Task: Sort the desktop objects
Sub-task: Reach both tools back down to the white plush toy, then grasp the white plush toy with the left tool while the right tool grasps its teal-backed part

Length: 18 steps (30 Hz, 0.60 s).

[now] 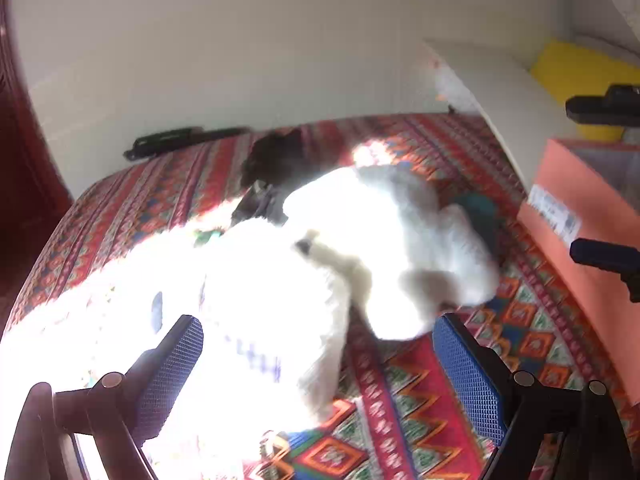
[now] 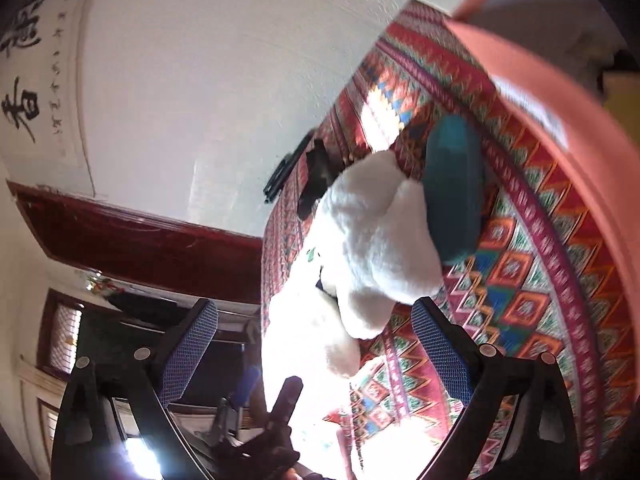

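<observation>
Left wrist view shows the left gripper (image 1: pixel 316 356) with jaws wide and empty, its two pads reaching either side of a white plush toy (image 1: pixel 360 240) that lies on the patterned worktop (image 1: pixel 520 340), which looks like a line-up for a grasp. Beside the toy sits an open orange box (image 1: pixel 580 216), probably the sorting bin, with a teal thing (image 2: pixel 452 188) between toy and box. The right gripper (image 2: pixel 316 340) also stands wide and empty, tilted, just short of the toy.

Plush toy (image 1: pixel 360 248) crowding orange box (image 1: pixel 580 240)
</observation>
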Tool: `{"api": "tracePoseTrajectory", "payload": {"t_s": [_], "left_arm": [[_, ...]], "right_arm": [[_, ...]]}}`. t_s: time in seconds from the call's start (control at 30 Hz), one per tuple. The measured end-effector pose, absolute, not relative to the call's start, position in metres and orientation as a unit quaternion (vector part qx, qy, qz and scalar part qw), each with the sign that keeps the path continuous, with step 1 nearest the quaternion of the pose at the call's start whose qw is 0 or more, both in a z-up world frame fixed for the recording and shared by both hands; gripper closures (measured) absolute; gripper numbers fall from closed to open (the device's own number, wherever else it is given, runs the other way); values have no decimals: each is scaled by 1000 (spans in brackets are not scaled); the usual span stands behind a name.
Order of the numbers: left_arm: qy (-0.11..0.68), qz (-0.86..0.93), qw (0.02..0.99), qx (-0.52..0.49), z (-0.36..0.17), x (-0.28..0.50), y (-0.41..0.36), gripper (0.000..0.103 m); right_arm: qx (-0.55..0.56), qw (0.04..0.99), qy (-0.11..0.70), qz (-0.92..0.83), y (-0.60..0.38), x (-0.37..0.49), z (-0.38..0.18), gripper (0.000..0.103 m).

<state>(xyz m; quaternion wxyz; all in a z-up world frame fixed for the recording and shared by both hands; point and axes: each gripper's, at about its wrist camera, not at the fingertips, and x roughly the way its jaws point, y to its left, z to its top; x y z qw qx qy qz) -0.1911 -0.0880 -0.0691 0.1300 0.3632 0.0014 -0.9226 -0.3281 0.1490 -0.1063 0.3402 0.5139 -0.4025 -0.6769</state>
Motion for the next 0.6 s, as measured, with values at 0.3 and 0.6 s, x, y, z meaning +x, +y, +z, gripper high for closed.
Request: {"api": "tracePoseTrajectory", "payload": {"t_s": [0.3,0.6], "left_arm": [[-128,-894,217,370,-141,-187,-93,6],[-228,-882,244,331,-165,-207,-66,0]], "right_arm": [[561,304,-480,-603,91,-336,-194,2],[543,297,-507,-600,68,-367,-223,2]]}}
